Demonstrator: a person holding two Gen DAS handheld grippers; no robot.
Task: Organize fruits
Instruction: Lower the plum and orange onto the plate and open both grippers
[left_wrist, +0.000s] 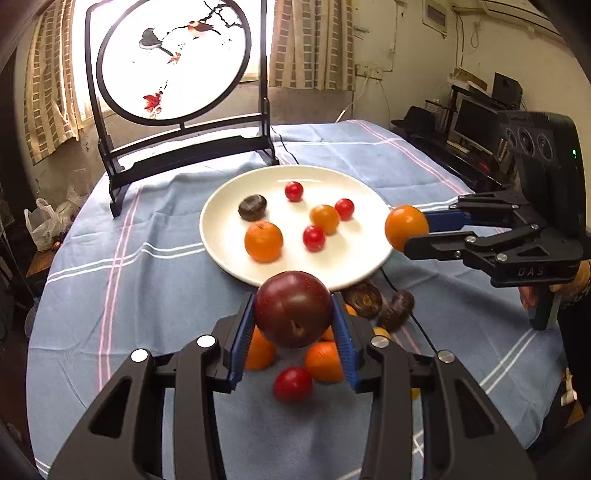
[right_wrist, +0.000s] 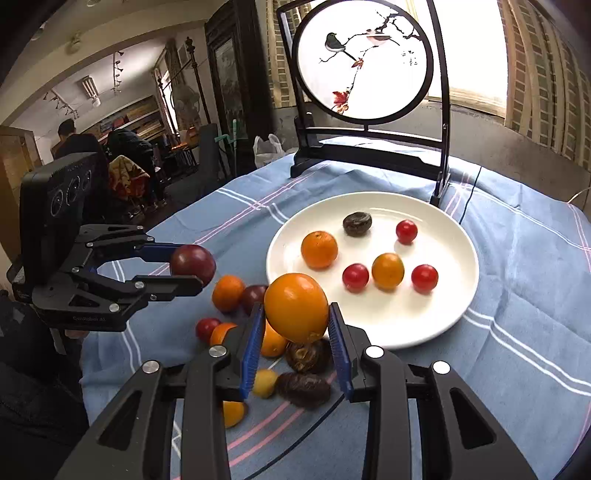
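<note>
Clearly the left gripper (left_wrist: 293, 325) pinched a dark plum (left_wrist: 293, 309) at its widest part, while the right gripper (right_wrist: 296, 326) pinched an orange (right_wrist: 296, 307) (both smooth, round, probably slippery), lifted near the white plate (right_wrist: 458, 314).

Bright window (left_wrist: 85, 55) with checked curtains (left_wrist: 310, 40); blue striped tablecloth (left_wrist: 147, 266); round bird-painted screen (left_wrist: 173, 55) stands before it.

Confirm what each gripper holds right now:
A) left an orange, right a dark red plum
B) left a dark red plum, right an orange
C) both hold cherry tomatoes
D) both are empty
B: the left gripper has its jaws shut on the dark red plum, and the right gripper on the orange, both raised near the white plate.
</note>
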